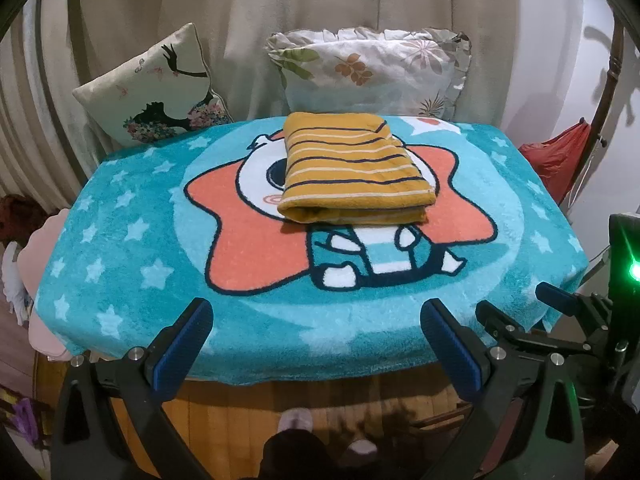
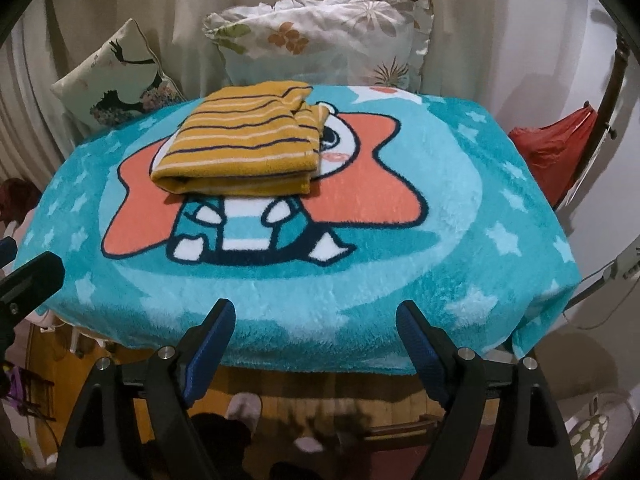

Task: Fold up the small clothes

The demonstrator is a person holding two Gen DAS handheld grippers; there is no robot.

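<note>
Folding apparently complete: striped garment [image 1: 352, 172] folded at far centre of blanket [image 1: 132, 264]; left gripper [image 1: 316, 340] and right gripper [image 2: 314, 336] wide, empty, at blanket's near edge.

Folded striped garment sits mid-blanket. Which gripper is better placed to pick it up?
Marginally the left. Its view faces the striped garment almost straight ahead; from the right gripper it lies off to the left. Both the left gripper and the right are open, empty, back at the blanket's near edge.

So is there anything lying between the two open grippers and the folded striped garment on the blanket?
Nothing visible. The left gripper and right gripper hover open at the near edge of the blanket, and only bare blanket lies between them and the striped garment. The pillows sit behind it.
</note>
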